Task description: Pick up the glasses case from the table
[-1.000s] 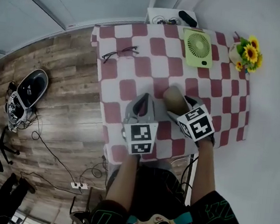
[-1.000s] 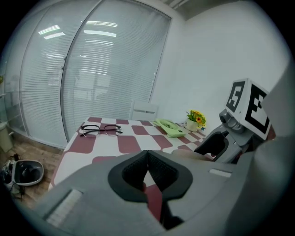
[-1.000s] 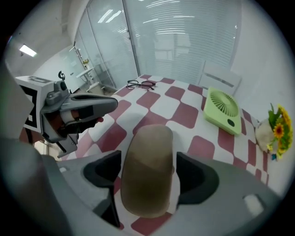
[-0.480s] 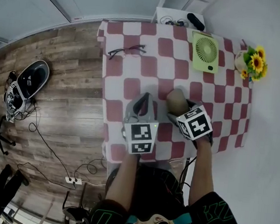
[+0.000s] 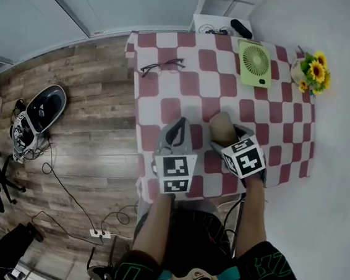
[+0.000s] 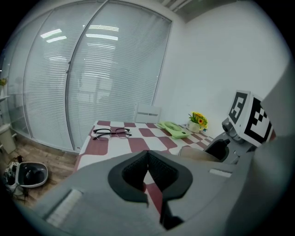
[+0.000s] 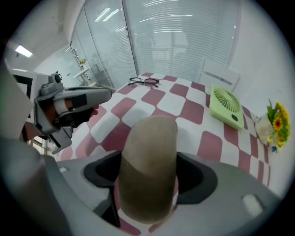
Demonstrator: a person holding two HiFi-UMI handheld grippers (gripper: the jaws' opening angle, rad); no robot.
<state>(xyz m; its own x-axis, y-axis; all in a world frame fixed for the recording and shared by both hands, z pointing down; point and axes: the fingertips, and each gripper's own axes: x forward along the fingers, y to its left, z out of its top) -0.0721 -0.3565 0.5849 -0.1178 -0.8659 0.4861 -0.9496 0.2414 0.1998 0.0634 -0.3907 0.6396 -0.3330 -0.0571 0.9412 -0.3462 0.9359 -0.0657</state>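
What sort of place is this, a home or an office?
Probably an office or lab room: glass partition walls with blinds, loose cables and a power strip on the wood floor, beside a checked-cloth table.

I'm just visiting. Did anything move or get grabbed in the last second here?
Almost nothing. The right gripper stays shut on the tan glasses case, and the left gripper stays shut and empty beside it; neither visibly shifted over the table. The eyeglasses, green fan and flower pot lie where they were. Only the head camera's framing drifted slightly.
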